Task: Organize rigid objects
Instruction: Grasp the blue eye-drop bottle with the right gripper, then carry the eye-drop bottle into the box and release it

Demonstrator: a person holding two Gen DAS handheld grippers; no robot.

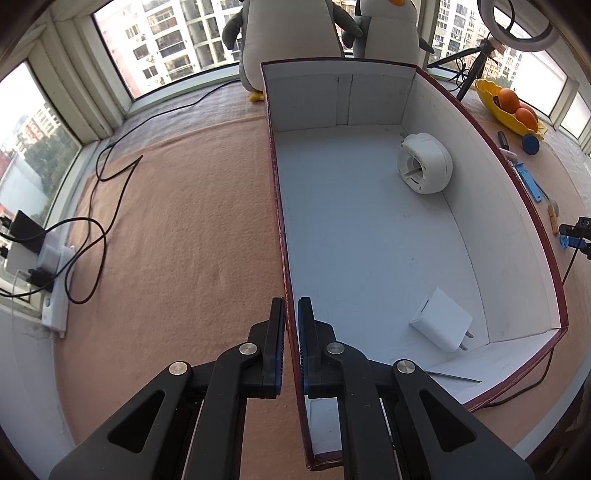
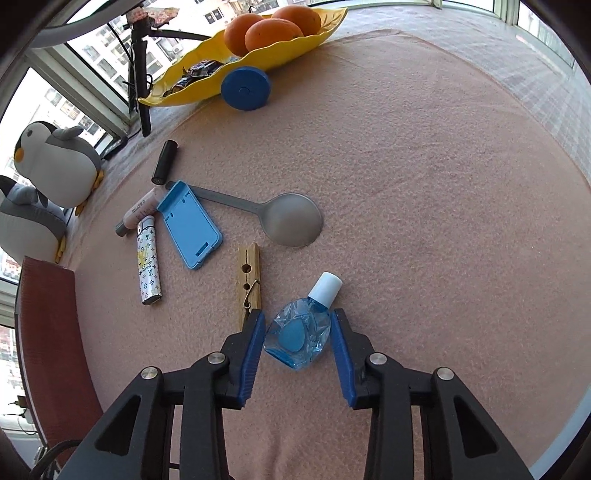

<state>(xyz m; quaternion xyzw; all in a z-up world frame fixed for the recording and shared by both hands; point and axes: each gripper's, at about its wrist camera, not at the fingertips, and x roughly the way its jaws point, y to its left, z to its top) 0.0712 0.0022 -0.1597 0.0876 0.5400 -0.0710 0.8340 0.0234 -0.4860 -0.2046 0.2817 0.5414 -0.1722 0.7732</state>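
- Left wrist view: the left gripper (image 1: pixel 291 325) is clamped on the box (image 1: pixel 280 229), gripping its left wall near the front corner, one finger outside and one inside.
- Inside the box a round white device (image 1: pixel 424 163) lies near the far right wall, and a white charger (image 1: pixel 441 320) with its prongs out lies near the front right corner.
- Left of the box, on the pink cloth (image 1: pixel 177 229), black cables (image 1: pixel 99 236) loop to a power strip (image 1: pixel 55 273) by the window.
- Two plush penguins (image 1: pixel 295 37) stand just behind the box.
- Right wrist view: the right gripper (image 2: pixel 298 332) straddles a blue bottle (image 2: pixel 299 334) lying on the cloth, white cap pointing away. The left pad touches or nearly touches it; a thin gap shows at the right pad, so no firm grip is seen.
- A clothespin (image 2: pixel 249 277) lies just beside the left finger, its near end hidden by the fingertip.
- Farther off lie a spoon (image 2: pixel 291 221), a blue stand (image 2: pixel 190 225), a patterned lighter (image 2: pixel 147 258), a pink tube (image 2: pixel 142 206) and a black cylinder (image 2: pixel 165 161).
- At the far edge a blue disc (image 2: pixel 245 88) leans on a yellow dish (image 2: pixel 295 48) holding oranges (image 2: pixel 269 29).
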